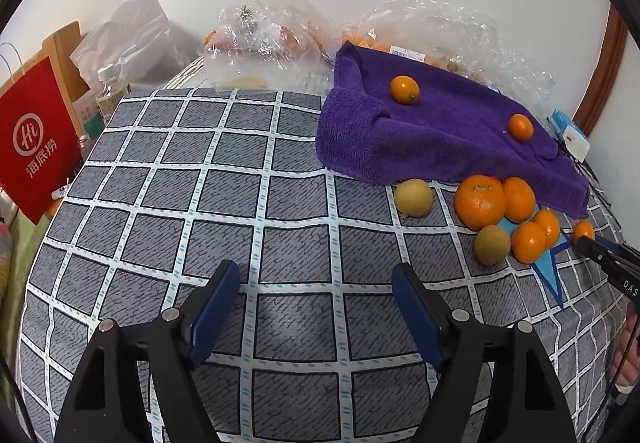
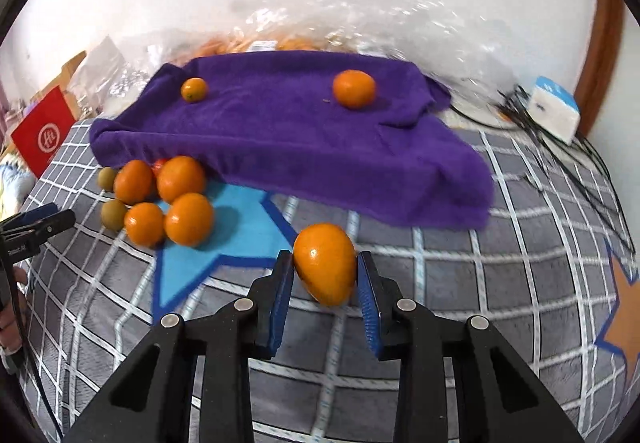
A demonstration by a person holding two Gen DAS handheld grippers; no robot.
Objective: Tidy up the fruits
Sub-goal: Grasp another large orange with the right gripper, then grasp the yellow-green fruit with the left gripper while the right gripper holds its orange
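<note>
Nearest us, our right tongs [image 2: 325,275] are clamped on a small orange [image 2: 325,263], held clear of the checked bed cover [image 2: 440,283] — presumably to carry it to a group. Our left tongs [image 1: 316,307] stand wide apart over bare cover, gripping nothing. Farther along, loose fruit clusters [image 2: 160,199] at the near edge of the purple towel [image 2: 288,135], where two small oranges [image 2: 354,88] rest — likely the sorted spot. Beyond, at the bed's far edge, clear plastic bags [image 1: 264,31] hold more orange fruit.
</note>
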